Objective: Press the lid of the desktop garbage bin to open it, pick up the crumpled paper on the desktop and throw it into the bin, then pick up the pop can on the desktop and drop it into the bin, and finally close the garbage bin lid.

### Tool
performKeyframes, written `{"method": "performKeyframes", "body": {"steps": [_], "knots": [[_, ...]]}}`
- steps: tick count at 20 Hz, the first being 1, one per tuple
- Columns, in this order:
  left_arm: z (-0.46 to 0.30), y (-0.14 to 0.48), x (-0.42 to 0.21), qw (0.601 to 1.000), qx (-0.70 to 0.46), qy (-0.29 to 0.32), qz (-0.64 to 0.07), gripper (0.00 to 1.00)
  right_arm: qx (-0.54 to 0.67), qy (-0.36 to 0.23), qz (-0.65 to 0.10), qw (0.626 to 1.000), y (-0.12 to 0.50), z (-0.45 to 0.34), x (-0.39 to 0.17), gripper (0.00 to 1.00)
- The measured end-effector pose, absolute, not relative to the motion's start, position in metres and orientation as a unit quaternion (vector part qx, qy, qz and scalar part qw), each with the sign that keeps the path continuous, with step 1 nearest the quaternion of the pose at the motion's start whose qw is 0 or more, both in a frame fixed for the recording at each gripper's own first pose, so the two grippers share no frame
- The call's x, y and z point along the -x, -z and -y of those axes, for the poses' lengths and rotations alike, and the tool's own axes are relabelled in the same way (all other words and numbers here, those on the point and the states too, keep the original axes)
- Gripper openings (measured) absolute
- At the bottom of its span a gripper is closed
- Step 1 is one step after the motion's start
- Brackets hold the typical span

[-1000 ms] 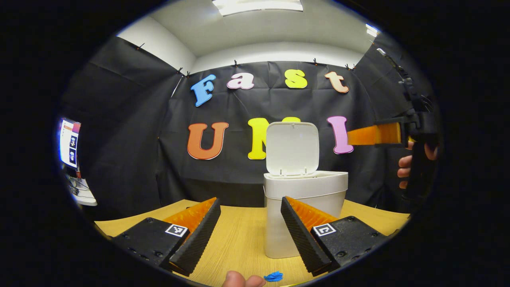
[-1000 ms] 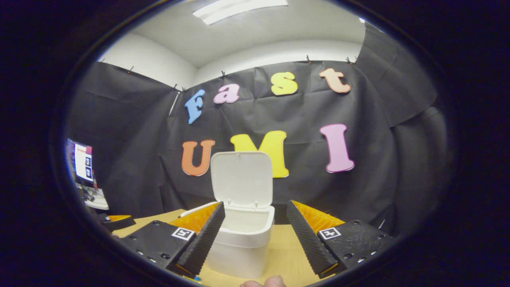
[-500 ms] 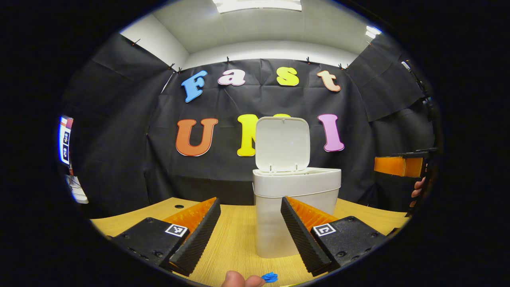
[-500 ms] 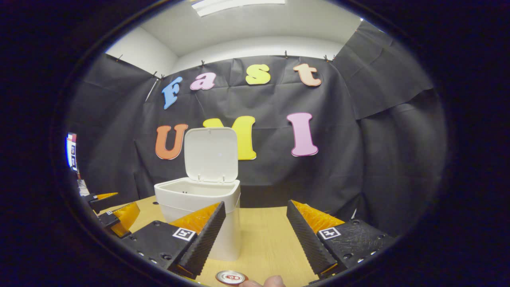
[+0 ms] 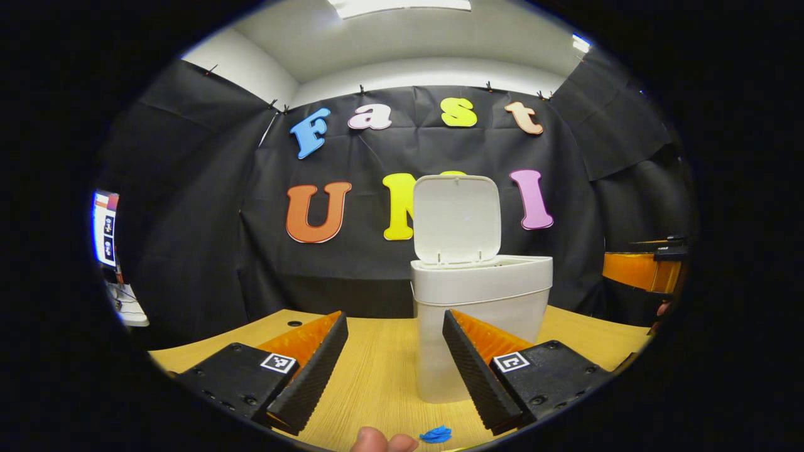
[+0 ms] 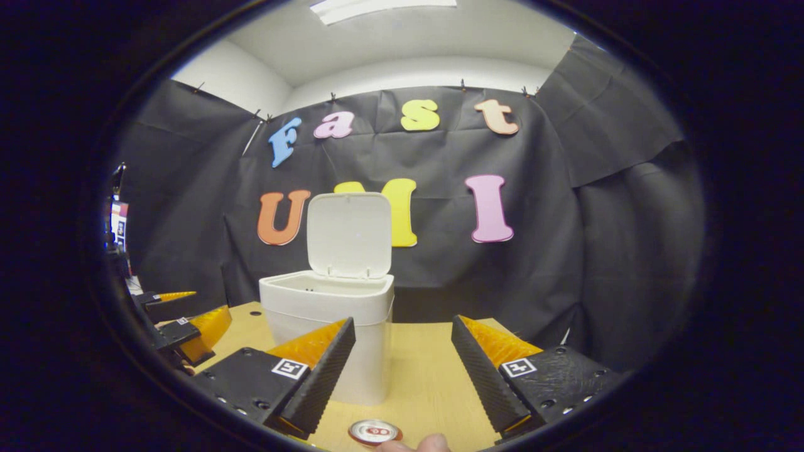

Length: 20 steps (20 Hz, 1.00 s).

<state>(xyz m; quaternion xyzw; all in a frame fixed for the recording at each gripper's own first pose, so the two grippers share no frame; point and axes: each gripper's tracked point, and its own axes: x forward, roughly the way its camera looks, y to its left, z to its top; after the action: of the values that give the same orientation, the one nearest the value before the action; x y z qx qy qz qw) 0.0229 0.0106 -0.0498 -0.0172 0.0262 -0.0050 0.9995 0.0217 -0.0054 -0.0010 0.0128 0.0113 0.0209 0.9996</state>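
Both claws are spread wide and hold nothing. Left claw [image 5: 392, 370] hovers over the wooden bench [image 5: 377, 376], white bin [image 5: 480, 326] at 12 o'clock, lid [image 5: 456, 216] standing upright. Blue crumpled paper [image 5: 436, 434] lies at 6 o'clock. Right claw [image 6: 402, 373] has the pop can [image 6: 375, 431] at 6 o'clock.

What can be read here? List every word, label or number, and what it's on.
No readable text.
Pop can top: print too blurred to read.
Screen: too small to read.
Tags on the left claw: coded patterns, no words.
Garbage bin: plain, nothing printed.
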Motion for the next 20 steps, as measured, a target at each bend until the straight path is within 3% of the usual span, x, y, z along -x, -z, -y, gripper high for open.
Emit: {"method": "performKeyframes", "body": {"steps": [8, 20], "knots": [[-0.027, 0.070, -0.016, 0.998, 0.001, -0.010, -0.066, 0.98, -0.013, -0.039, -0.013, 0.999, 0.020, 0.000, -0.015, 0.96], [0.022, 0.084, 0.010, 0.995, 0.006, 0.026, -0.091, 0.98, -0.026, -0.023, -0.011, 0.999, 0.036, 0.034, 0.003, 0.95]]}}
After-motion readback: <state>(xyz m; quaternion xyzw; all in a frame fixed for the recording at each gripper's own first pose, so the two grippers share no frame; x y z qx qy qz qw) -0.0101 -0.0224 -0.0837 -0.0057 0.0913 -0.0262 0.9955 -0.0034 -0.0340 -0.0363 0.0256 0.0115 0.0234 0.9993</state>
